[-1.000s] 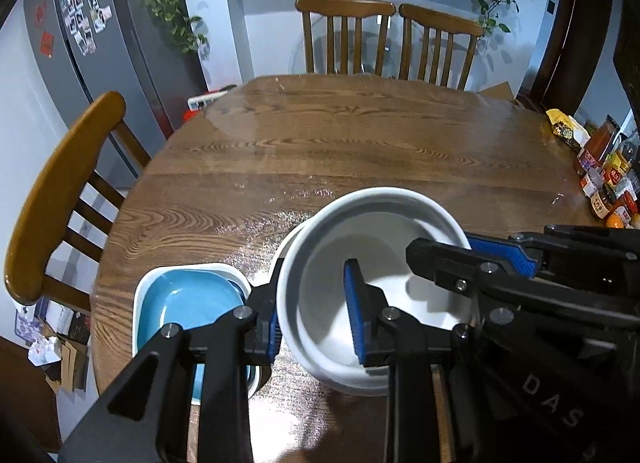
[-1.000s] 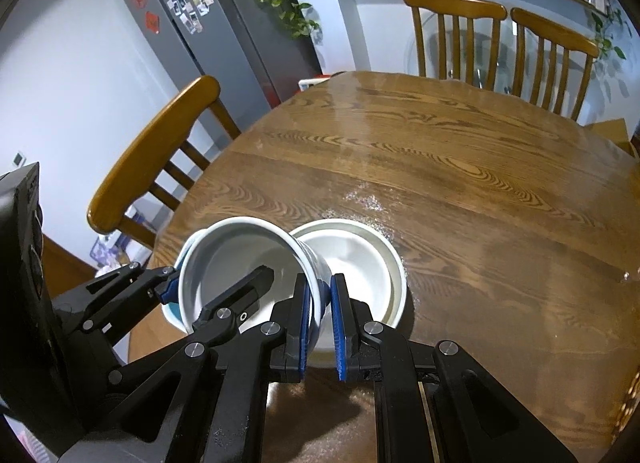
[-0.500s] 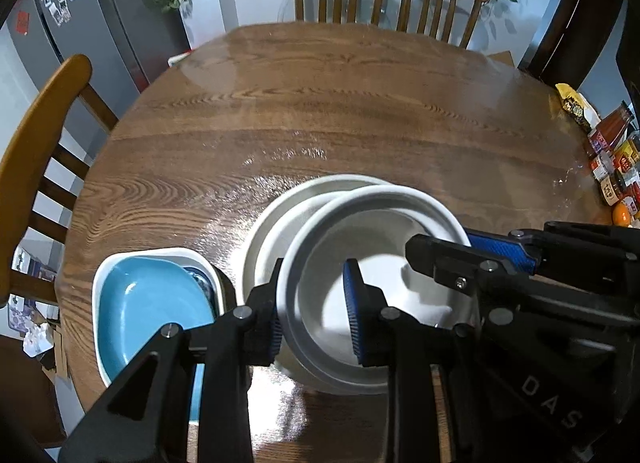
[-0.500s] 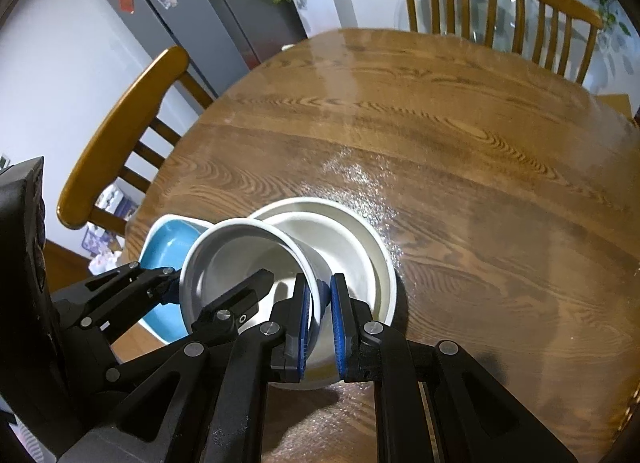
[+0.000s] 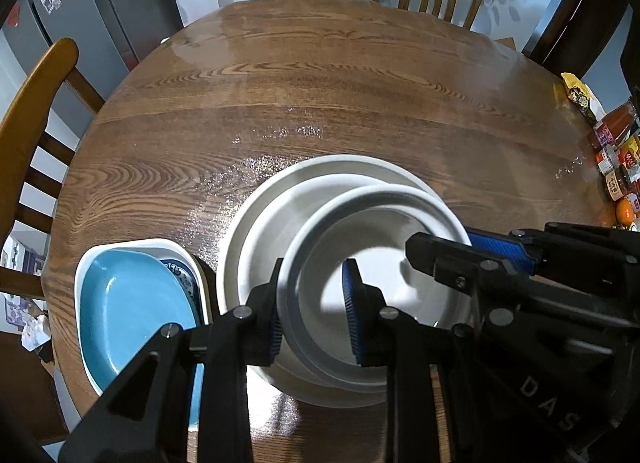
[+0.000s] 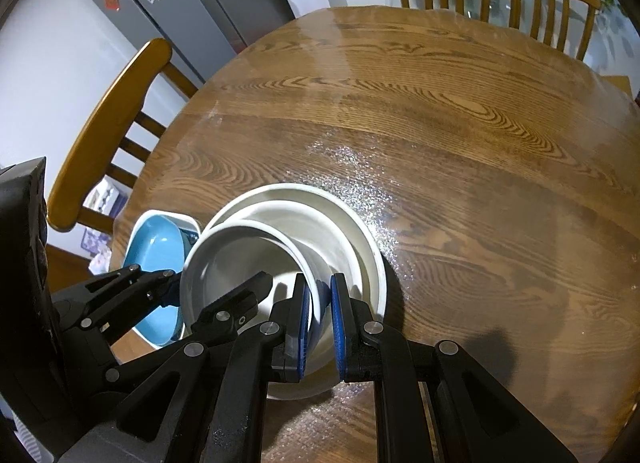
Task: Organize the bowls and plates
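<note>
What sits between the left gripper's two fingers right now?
The rim of the small white bowl, pinched by the left gripper above the larger white bowl; the left wrist view shows it best.

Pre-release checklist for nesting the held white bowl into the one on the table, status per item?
1. Left claw pinching the small white ceramic bowl at its rim: ok.
2. Right claw pinching the opposite rim: ok.
3. Held bowl over the larger white ceramic bowl: ok, though offset toward its near side.
4. Held bowl level: not ok, it sits tilted.
5. Held bowl seated in the larger one: cannot tell, contact hidden.
6. Blue rectangular dish with white rim apart from the larger bowl: ok, narrow gap shows.
</note>
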A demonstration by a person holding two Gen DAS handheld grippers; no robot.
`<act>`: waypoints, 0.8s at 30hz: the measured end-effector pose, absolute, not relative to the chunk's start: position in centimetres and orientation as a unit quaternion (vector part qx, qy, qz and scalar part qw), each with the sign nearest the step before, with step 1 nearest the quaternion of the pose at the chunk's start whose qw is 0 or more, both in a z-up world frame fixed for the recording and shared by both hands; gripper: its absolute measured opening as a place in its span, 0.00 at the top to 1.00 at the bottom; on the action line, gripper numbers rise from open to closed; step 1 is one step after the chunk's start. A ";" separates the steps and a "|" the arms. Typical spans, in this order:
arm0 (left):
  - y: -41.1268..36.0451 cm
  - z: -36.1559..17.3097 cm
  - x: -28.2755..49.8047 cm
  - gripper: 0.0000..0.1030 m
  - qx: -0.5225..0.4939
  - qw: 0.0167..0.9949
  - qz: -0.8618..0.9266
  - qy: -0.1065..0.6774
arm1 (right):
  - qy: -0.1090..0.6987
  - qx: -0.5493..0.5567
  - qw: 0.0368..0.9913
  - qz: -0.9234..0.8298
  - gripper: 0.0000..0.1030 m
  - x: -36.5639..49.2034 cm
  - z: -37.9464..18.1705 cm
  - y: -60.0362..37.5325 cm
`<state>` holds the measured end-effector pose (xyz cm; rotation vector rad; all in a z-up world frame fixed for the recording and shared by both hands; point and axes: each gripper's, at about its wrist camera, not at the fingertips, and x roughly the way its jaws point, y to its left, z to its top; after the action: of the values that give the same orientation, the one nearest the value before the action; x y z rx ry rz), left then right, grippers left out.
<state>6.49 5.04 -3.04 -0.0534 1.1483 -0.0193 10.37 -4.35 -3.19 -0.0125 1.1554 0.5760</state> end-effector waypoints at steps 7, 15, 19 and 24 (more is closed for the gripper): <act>4.9 -3.6 6.9 0.78 -0.030 0.834 -0.010 0.551 | 0.546 -0.007 0.795 0.263 0.88 10.5 -3.7 -4.2; 4.5 -3.9 7.2 0.78 -0.022 0.835 -0.006 0.549 | 0.551 -0.006 0.793 0.261 0.88 10.6 -4.0 -4.1; 4.4 -4.0 7.2 0.78 -0.021 0.836 -0.004 0.548 | 0.551 -0.008 0.793 0.261 0.88 10.6 -4.1 -4.1; 4.1 -4.1 7.1 0.78 -0.016 0.838 0.000 0.545 | 0.551 -0.009 0.793 0.260 0.88 10.6 -4.2 -4.1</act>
<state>7.09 4.14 -4.08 -0.0336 1.1532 0.0002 10.61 -4.10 -4.16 -0.0194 1.1852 0.5592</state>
